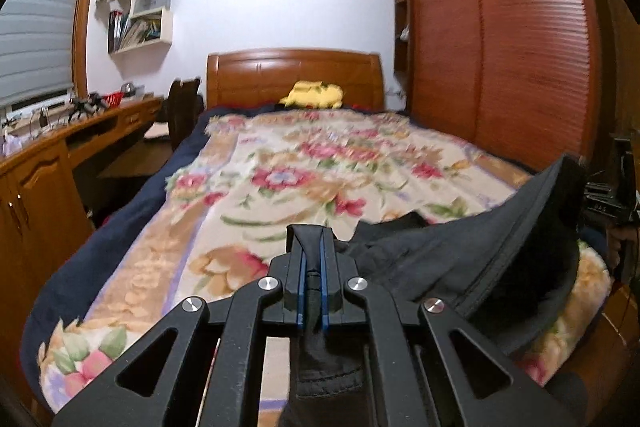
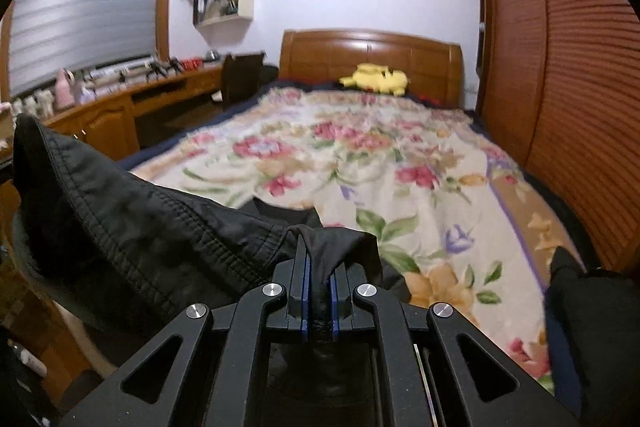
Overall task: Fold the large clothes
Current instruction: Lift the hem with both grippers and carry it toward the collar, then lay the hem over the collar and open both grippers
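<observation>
The left gripper (image 1: 312,259) and the right gripper (image 2: 319,267) are each clamped on the black garment (image 1: 460,259), stretched above the near edge of the bed (image 1: 280,163). No fold shows yet; I judge the folding is only starting.

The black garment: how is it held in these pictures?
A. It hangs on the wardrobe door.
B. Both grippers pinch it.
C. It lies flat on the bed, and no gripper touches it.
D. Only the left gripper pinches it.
B: the left gripper and the right gripper each have the black garment clamped between closed fingers.
</observation>
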Motion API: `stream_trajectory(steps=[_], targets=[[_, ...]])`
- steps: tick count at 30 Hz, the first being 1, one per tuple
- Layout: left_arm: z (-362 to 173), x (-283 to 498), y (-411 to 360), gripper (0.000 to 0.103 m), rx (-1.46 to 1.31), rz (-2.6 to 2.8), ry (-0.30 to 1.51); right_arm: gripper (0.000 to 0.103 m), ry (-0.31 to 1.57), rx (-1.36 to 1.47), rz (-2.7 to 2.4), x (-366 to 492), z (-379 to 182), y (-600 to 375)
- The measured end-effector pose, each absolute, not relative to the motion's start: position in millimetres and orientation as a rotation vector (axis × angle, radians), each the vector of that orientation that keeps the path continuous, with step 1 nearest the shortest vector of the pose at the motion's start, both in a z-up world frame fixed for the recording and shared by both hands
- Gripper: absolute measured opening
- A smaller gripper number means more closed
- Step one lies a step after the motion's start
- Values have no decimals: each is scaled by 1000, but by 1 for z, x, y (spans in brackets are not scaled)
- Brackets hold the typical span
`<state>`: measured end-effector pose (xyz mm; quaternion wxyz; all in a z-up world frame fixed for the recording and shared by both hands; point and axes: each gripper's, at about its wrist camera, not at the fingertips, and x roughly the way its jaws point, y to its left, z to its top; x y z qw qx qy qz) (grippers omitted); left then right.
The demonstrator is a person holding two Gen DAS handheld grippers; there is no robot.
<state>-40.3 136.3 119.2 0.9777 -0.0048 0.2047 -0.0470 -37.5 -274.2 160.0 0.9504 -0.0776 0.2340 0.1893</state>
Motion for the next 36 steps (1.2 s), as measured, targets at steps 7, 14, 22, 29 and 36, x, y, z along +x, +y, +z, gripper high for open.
stream_trajectory(steps=[7,14,22,29,36], targets=[[73,33,142,6,-45,-73,525,7,586,-191,364,42,136,-251],[67,110,142,6,-109,-74,569,7,581,-171,331,98,145,-244],[73,157,116,11,-30,-60,592,7,617,-136,268,164,131,-238],[78,133,105,61,56,-78,546,10,643,-162,255,159,117,-225],[68,104,100,82,49,-153,569,79,561,-201,248,136,132,-225]])
